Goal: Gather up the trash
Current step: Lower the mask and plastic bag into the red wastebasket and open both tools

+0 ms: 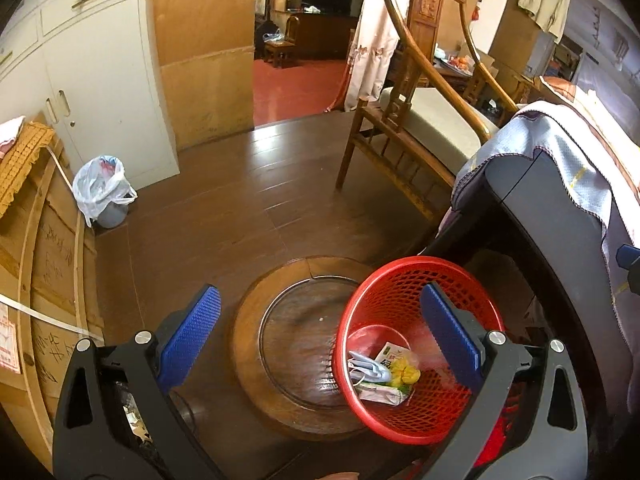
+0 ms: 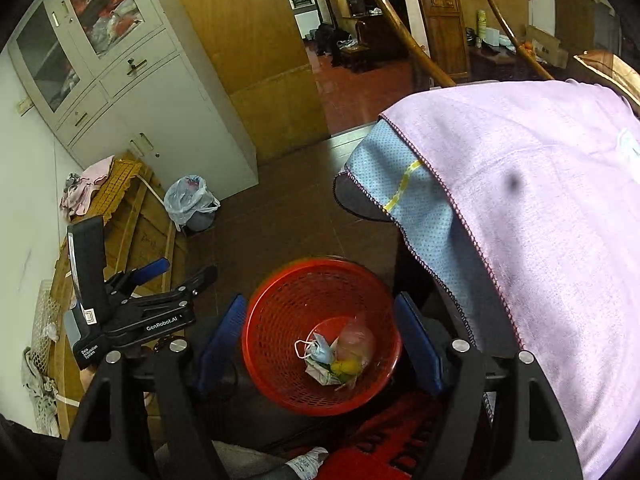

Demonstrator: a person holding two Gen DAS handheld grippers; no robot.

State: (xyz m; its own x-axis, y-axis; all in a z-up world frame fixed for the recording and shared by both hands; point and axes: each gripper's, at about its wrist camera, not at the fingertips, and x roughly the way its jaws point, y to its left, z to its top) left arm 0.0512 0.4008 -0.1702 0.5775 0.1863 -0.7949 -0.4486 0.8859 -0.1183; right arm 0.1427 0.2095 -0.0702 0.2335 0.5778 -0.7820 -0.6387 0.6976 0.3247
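Both my left gripper (image 1: 320,328) and right gripper (image 2: 320,340) hang wide open, empty, over red basket (image 2: 260,344); clipping its rim risks tipping trash (image 2: 336,356) onto floor

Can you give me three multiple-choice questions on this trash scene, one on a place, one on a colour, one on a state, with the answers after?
1. Where does the face mask lie?
A. inside the mesh basket
B. on the round wooden tray
C. on the chair seat

2. What colour is the mesh basket?
A. blue
B. red
C. white

3. How do the right gripper's jaws stand?
A. clamped on the basket rim
B. shut on a wrapper
C. open, holding nothing

Answers:
1 A, the mask sits among the wrappers at the basket's bottom.
2 B, its mesh wall and rim are red in both views.
3 C, the blue pads stand apart on either side of the basket, nothing gripped between them.
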